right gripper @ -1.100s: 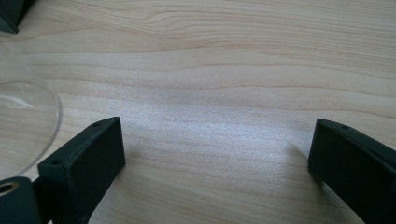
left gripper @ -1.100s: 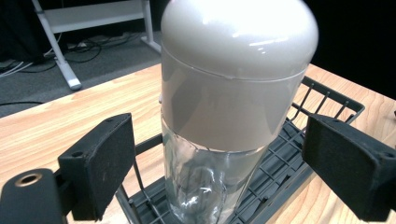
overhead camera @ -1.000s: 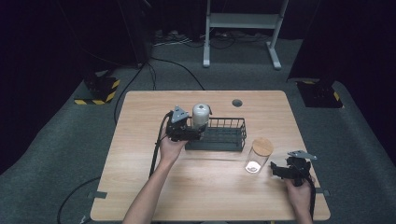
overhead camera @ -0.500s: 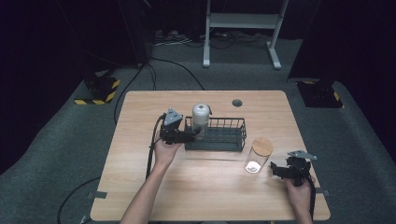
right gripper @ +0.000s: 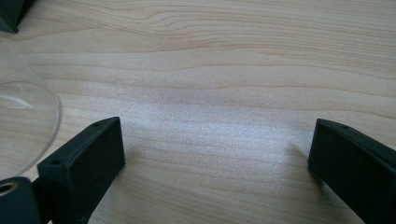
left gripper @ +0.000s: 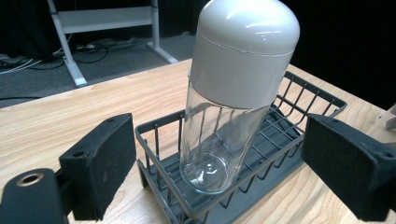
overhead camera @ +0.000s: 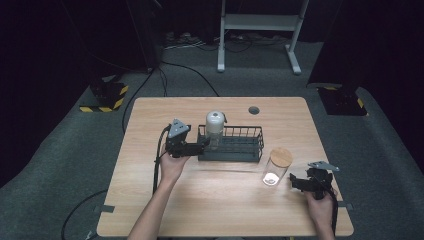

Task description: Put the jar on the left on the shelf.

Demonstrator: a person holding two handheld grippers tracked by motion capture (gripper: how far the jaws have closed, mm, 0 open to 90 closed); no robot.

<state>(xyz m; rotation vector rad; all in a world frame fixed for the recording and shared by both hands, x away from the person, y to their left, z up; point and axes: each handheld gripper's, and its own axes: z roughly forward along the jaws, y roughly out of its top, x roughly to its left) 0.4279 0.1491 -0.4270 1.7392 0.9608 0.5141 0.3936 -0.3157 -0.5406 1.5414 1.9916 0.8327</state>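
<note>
A clear glass bottle (overhead camera: pixel 214 131) with a rounded grey cap (left gripper: pixel 245 51) stands slightly tilted in the left end of a dark wire basket (overhead camera: pixel 245 145). My left gripper (overhead camera: pixel 202 145) sits just left of the basket, pointing at the bottle. In the left gripper view the left gripper (left gripper: pixel 224 170) is open, its black pads (left gripper: pixel 100 172) well apart from the glass on both sides. A glass jar (overhead camera: pixel 276 165) with a wooden lid stands right of the basket. My right gripper (overhead camera: pixel 296 181) rests open on the table just right of the jar, whose curved edge (right gripper: pixel 25 123) shows beside the left pad.
The wooden table (overhead camera: pixel 215 205) has a small round hole (overhead camera: pixel 254 110) near its far edge. A white stand (overhead camera: pixel 260 25) and cables lie on the carpet beyond. Cables trail from both grippers toward the person.
My left gripper has drawn back to the left, away from the bottle, with its jaws still open. The bottle stays in the basket. The right gripper has not moved.
</note>
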